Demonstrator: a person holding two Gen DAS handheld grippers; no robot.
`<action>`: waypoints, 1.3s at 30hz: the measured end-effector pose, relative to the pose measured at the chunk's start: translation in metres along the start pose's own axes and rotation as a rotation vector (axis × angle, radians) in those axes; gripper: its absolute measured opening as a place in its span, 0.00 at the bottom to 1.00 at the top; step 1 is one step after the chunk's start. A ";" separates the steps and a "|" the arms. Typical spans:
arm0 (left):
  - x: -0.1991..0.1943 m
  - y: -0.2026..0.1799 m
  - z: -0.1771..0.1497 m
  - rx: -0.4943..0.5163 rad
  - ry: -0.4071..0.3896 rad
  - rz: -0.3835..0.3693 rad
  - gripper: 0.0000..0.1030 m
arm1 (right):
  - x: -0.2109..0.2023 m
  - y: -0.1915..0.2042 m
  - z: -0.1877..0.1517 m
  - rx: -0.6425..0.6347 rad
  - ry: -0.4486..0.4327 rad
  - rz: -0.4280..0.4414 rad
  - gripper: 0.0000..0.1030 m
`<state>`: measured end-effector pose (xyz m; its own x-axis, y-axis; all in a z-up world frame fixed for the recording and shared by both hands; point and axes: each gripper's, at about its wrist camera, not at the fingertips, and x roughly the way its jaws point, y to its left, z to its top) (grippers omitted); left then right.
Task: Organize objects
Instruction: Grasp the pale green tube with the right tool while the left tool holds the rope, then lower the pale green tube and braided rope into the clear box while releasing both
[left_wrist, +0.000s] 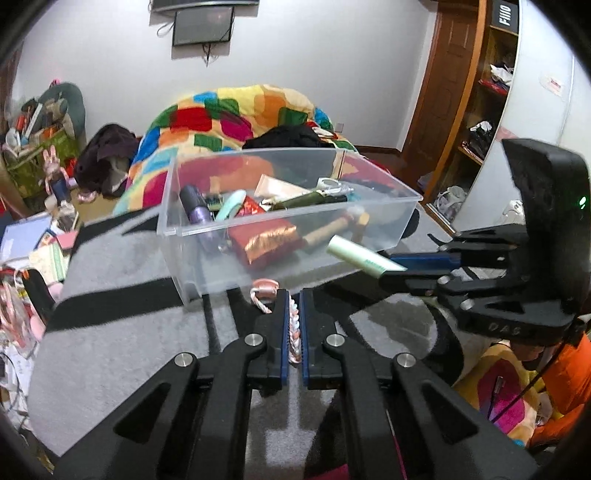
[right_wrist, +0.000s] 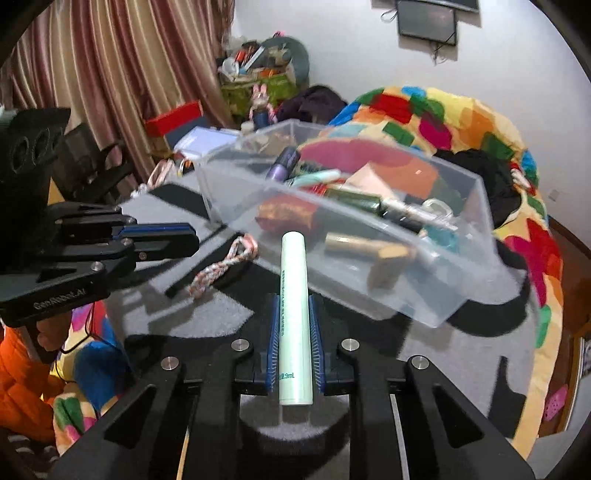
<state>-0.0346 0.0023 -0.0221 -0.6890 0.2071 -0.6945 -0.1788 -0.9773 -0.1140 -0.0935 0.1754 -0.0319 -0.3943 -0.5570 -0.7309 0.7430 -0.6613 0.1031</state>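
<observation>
A clear plastic bin (left_wrist: 376, 236) (right_wrist: 436, 295) stands on a grey and black mat and holds several items, among them a purple bottle (left_wrist: 195, 208) and a red-gold packet (left_wrist: 266, 242). My left gripper (left_wrist: 294, 295) is shut on a pink and white braided cord (left_wrist: 295, 325), whose loop (left_wrist: 264, 288) lies on the mat just in front of the bin. In the right wrist view the cord (right_wrist: 221, 267) lies on the mat beside the left gripper (right_wrist: 184, 240). My right gripper (right_wrist: 293, 299) (left_wrist: 391, 271) is shut on a pale green tube (right_wrist: 294, 314) (left_wrist: 364, 260), held near the bin's near wall.
The mat (left_wrist: 110, 332) covers a bed with a colourful patchwork quilt (left_wrist: 229, 118) behind the bin. Cluttered boxes and books (left_wrist: 33, 206) stand at the left. A wooden shelf (left_wrist: 487, 92) and door are at the right. Curtains (right_wrist: 110, 74) hang at the left.
</observation>
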 end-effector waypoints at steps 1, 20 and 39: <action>0.001 -0.001 0.001 0.007 0.009 -0.007 0.05 | -0.004 0.000 0.001 0.004 -0.011 0.003 0.14; 0.032 -0.001 -0.004 0.024 0.044 0.095 0.03 | -0.026 -0.028 0.033 0.145 -0.154 -0.033 0.14; -0.009 0.012 0.075 -0.041 -0.154 0.051 0.03 | 0.018 -0.059 0.069 0.272 -0.118 -0.071 0.14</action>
<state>-0.0832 -0.0082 0.0358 -0.7966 0.1589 -0.5832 -0.1141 -0.9870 -0.1131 -0.1815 0.1699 -0.0042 -0.5123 -0.5484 -0.6609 0.5455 -0.8022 0.2428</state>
